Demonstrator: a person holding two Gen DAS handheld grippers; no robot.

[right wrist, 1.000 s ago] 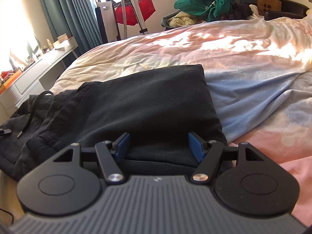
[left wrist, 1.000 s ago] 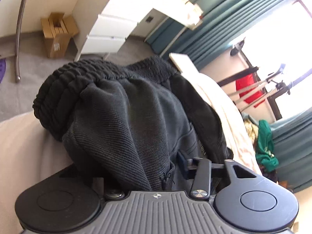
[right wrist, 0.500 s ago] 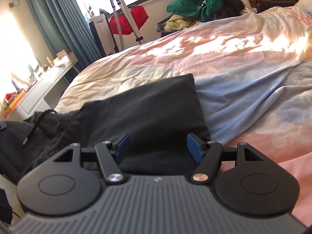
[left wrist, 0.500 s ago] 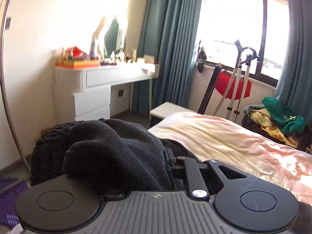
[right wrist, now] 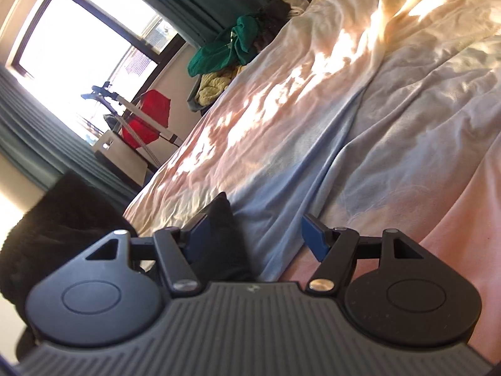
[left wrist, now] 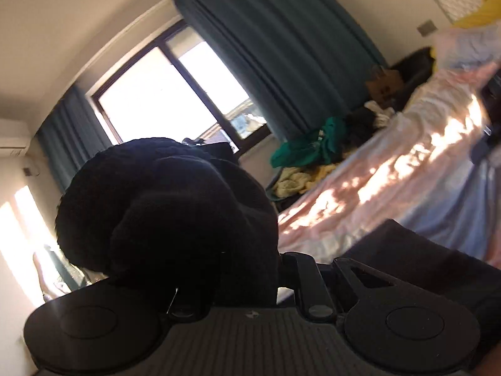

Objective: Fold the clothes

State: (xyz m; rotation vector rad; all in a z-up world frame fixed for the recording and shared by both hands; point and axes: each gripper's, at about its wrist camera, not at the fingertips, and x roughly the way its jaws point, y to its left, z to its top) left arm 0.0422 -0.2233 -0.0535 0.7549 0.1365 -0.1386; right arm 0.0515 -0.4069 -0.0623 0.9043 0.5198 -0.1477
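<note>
A black knit garment is bunched over my left gripper, which is shut on it; the cloth hides the fingertips. More of the same garment lies flat on the bed at lower right. In the right wrist view my right gripper stands open just above the bedding. A corner of the black garment rests against the left blue pad, and the right pad is clear of it. The lifted bundle shows dark at the left.
The bed's pink and blue duvet fills the right. Beyond its far edge lies a pile of green and yellow clothes. A red cloth on a stand, a window and teal curtains sit behind.
My left gripper has swung across with the black bundle and rolled, from facing the white desk to facing the window and bed. The right view has tilted, and the garment now sits at the left jaw only.
</note>
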